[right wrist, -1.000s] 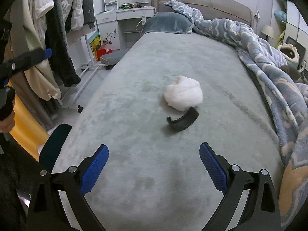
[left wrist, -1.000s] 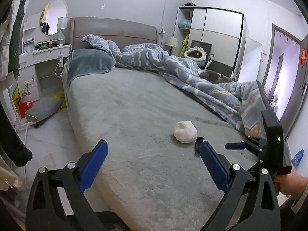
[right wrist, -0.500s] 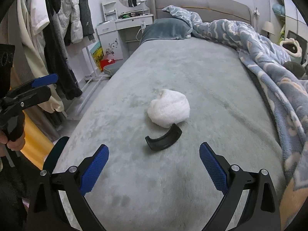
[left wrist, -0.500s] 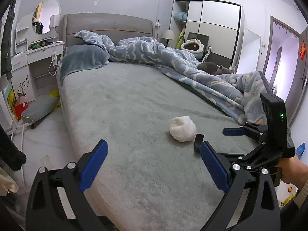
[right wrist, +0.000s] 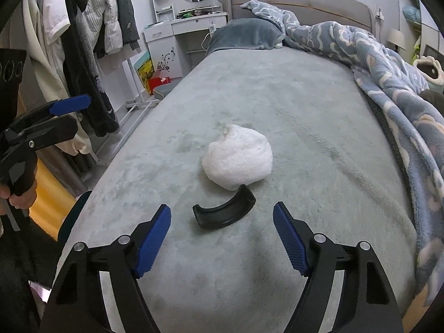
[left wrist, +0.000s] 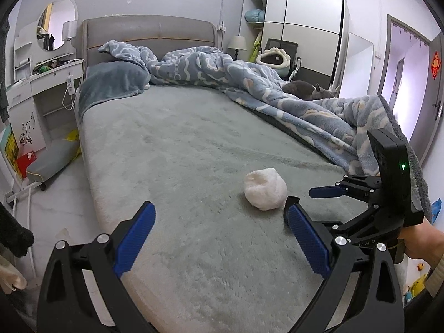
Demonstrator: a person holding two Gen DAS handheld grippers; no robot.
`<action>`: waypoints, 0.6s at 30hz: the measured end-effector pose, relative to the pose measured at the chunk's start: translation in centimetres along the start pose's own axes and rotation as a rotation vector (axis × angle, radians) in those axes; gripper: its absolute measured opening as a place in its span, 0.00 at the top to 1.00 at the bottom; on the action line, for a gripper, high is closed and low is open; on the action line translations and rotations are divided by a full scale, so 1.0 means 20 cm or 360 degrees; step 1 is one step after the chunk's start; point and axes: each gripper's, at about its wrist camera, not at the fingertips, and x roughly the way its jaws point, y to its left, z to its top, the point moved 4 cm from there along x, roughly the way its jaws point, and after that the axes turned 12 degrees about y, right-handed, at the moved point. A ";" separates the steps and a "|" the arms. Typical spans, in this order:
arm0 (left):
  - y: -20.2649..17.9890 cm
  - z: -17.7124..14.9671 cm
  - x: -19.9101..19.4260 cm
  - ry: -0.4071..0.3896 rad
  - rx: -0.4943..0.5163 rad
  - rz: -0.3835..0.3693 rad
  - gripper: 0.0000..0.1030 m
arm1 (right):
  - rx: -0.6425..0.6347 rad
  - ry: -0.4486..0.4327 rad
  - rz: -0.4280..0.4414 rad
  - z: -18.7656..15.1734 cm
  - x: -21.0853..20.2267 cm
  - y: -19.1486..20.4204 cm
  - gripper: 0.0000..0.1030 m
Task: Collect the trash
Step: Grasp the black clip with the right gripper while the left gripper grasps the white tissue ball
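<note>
A white balled-up cloth (right wrist: 237,163) lies on the grey-green bed cover (right wrist: 291,105). Just in front of it lies a black curved plastic piece (right wrist: 224,212). My right gripper (right wrist: 222,209) hovers low over the cover with its jaws closing. The black piece sits between the blue pads (right wrist: 154,238), which do not touch it. In the left wrist view the white cloth (left wrist: 265,188) lies ahead and to the right of my left gripper (left wrist: 219,211), which is open and empty. Its right finger hides most of the black piece (left wrist: 288,202). The right gripper's finger (left wrist: 327,192) reaches in from the right.
A blue patterned blanket (left wrist: 277,94) is heaped along the bed's right side, with a grey cat (left wrist: 305,90) on it. Clothes hang on a rack (right wrist: 91,41) left of the bed. A white dressing table (left wrist: 41,83) and a floor cushion (left wrist: 52,158) stand by the bed's left edge.
Both grippers have come closer to the white cloth and the black piece. The right jaws have narrowed, and the black piece now lies between their tips.
</note>
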 end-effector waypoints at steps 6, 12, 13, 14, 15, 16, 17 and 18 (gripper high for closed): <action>-0.03 0.06 0.07 0.0016 0.0018 -0.0038 0.05 | -0.0055 0.0037 -0.0036 0.03 0.06 0.00 0.27; -0.05 0.08 0.13 0.0050 0.0025 -0.0062 0.05 | -0.0079 0.0067 -0.0030 0.04 0.12 -0.03 0.40; -0.06 0.09 0.14 0.0053 0.0026 -0.0065 0.05 | -0.0083 0.0080 -0.0019 0.04 0.13 -0.03 0.43; -0.06 0.10 0.15 0.0055 0.0025 -0.0068 0.05 | -0.0087 0.0089 -0.0010 0.04 0.14 -0.03 0.47; -0.06 0.11 0.16 0.0056 0.0021 -0.0075 0.05 | -0.0089 0.0094 -0.0001 0.04 0.14 -0.03 0.49; -0.07 0.11 0.17 0.0057 0.0017 -0.0083 0.05 | -0.0093 0.0098 0.0003 0.04 0.15 -0.02 0.51; -0.07 0.12 0.18 0.0058 0.0016 -0.0089 0.05 | -0.0095 0.0096 0.0001 0.04 0.14 -0.02 0.52; -0.08 0.13 0.19 0.0060 0.0016 -0.0096 0.05 | -0.0093 0.0092 0.0000 0.04 0.14 -0.02 0.53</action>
